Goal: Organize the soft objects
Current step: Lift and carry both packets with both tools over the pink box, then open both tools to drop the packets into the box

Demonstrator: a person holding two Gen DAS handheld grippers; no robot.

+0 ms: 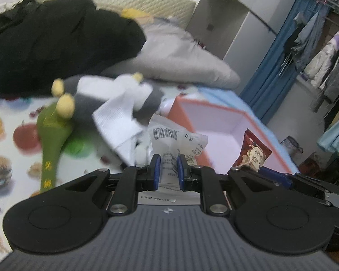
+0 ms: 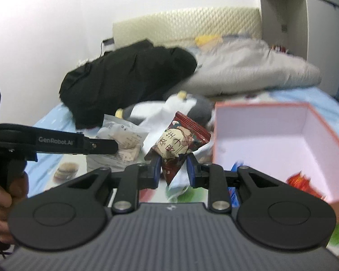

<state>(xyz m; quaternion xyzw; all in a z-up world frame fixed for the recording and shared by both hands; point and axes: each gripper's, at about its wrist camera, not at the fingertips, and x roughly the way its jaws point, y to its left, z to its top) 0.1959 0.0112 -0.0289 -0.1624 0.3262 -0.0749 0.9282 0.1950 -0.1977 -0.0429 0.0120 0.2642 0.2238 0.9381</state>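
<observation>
My left gripper (image 1: 169, 166) is shut on a white plastic packet (image 1: 176, 140) with a barcode, held above the bed; it also shows in the right wrist view (image 2: 122, 140). My right gripper (image 2: 174, 167) is shut on a red snack packet (image 2: 178, 144), also seen in the left wrist view (image 1: 252, 152). An open orange box (image 2: 271, 133) with a pale inside stands to the right and holds a red packet (image 2: 302, 183). A grey and white plush penguin (image 1: 115, 99) lies behind the packets. A green plush item (image 1: 52, 133) lies to its left.
A black garment (image 1: 56, 45) and a grey pillow (image 1: 183, 58) lie at the back of the bed by the cream headboard (image 2: 187, 22). The sheet (image 1: 9, 149) has food prints. Clothes hang on a rack (image 1: 323, 52) to the right.
</observation>
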